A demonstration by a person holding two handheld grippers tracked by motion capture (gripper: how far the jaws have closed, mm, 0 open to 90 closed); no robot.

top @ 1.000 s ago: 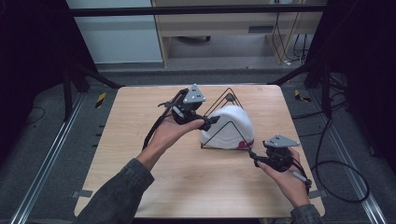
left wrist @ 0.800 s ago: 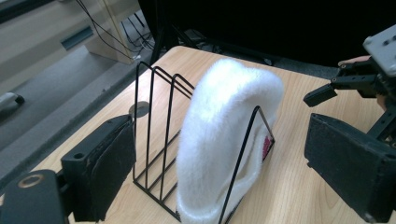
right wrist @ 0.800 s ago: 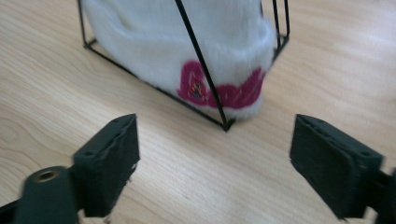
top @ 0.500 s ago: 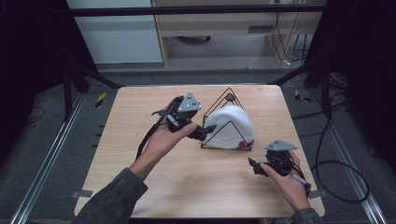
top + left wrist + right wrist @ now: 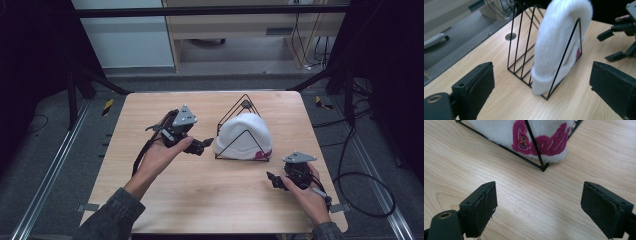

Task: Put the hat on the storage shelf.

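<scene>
- The white hat (image 5: 245,134) sits tucked inside a black wire rack (image 5: 243,106) at the middle of the desk (image 5: 210,200), toward its right; pink lettering (image 5: 541,141) marks the hat's near edge
- The left claw (image 5: 205,146) hovers just left of the rack, jaws spread wide and holding nothing; not touching the hat
- The right claw (image 5: 272,180) is near the desk's near right corner, apart from the rack; jaws released, empty

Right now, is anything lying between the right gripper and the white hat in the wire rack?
No. In the right gripper view, bare tabletop separates the open right gripper from the white hat and the wire rack.
</scene>
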